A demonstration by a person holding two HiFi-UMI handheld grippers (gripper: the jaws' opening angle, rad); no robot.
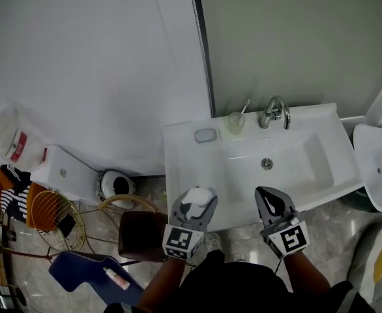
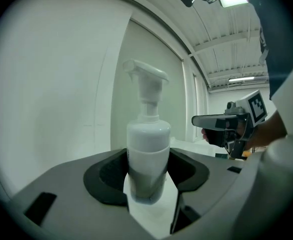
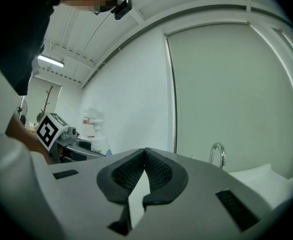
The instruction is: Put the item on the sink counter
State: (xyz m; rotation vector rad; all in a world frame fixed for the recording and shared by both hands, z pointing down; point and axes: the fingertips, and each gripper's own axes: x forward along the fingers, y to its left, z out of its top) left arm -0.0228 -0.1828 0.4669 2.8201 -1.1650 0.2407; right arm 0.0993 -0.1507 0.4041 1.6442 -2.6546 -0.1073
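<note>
A white pump bottle point(image 2: 147, 149) stands upright between the jaws of my left gripper point(image 1: 195, 208), which is shut on it; from above only its white top point(image 1: 198, 196) shows. It hangs just above the front left edge of the white sink counter point(image 1: 181, 175). My right gripper point(image 1: 274, 204) is shut with nothing in it, hovering over the front edge of the basin point(image 1: 289, 168). In the right gripper view its pads point(image 3: 154, 171) meet at the tips, and the bottle point(image 3: 95, 134) shows at the left.
A chrome tap point(image 1: 274, 112), a cup with a toothbrush point(image 1: 236, 122) and a blue soap dish point(image 1: 205, 135) stand at the counter's back. A toilet point(image 1: 80, 175), a brown stool point(image 1: 142, 235) and an orange wire basket point(image 1: 51, 212) are on the floor at left.
</note>
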